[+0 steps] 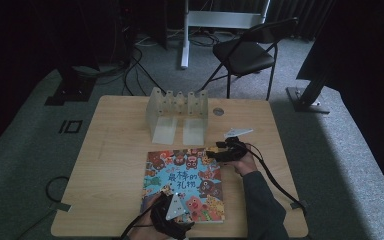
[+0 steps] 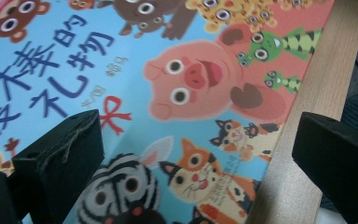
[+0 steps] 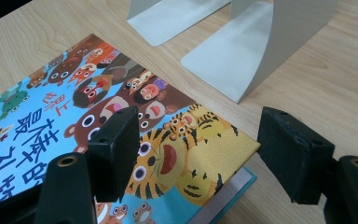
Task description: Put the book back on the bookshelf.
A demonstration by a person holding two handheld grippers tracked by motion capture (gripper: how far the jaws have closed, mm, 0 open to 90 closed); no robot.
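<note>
A colourful picture book (image 1: 184, 184) with cartoon animals lies flat on the wooden table (image 1: 115, 160). My left gripper (image 1: 170, 196) is at the book's near edge, open, its jaws standing wide over the cover (image 2: 186, 88) and the strip of table beside it. In the left gripper view (image 2: 198, 158) nothing sits between the pads. My right gripper (image 1: 221, 150) is at the book's far right corner, also open. In the right gripper view (image 3: 204, 151) that corner (image 3: 214, 140) lies between the jaws, and neither pad touches it.
Two pale metal bookends (image 1: 177, 117) stand at the back middle of the table, seen close in the right gripper view (image 3: 261, 51). A black folding chair (image 1: 245, 50) stands beyond the table. Cables trail from both grippers. Bare wood lies left of the book.
</note>
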